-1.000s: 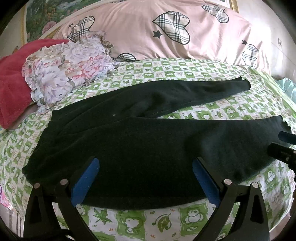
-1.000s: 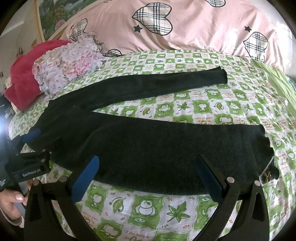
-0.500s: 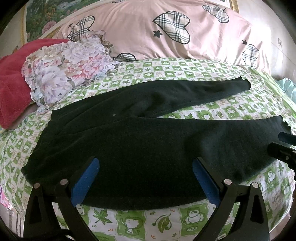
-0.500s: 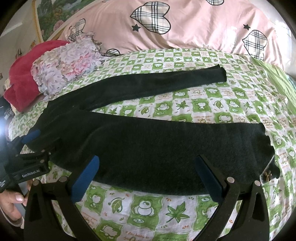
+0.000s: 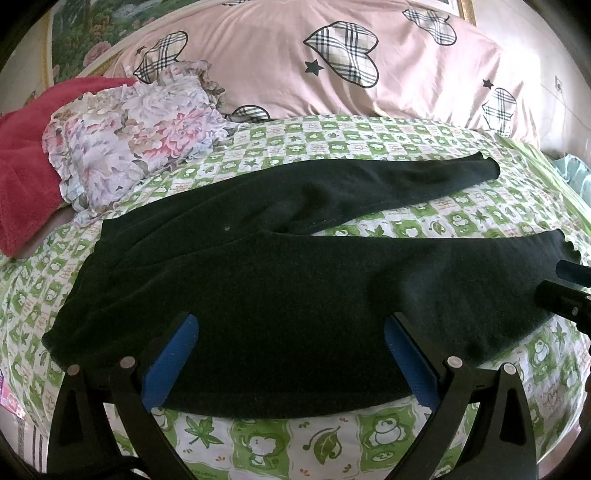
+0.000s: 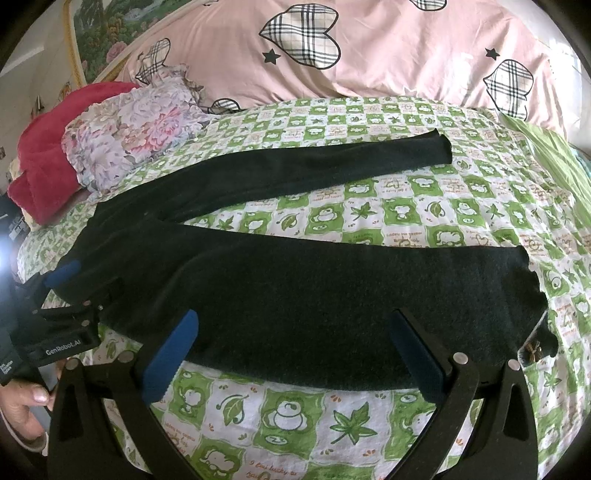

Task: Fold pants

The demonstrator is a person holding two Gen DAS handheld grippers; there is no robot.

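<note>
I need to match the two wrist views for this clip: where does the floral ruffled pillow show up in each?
Left wrist view: the floral ruffled pillow sits upper left, beyond the waist end of the black pants, beside the red blanket.
Right wrist view: the pillow is again upper left, slightly smaller, past the pants.
Shared landmark: the plaid heart on the pink duvet, top centre in both.

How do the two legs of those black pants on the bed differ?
The near leg lies broad along the bed's front edge, between both sets of open jaws; the far leg looks narrower and angles away toward the pink quilt. The near leg's cuff is wavy, the far leg's straight. Both lie flat, unfolded, on the green checked sheet.
</note>
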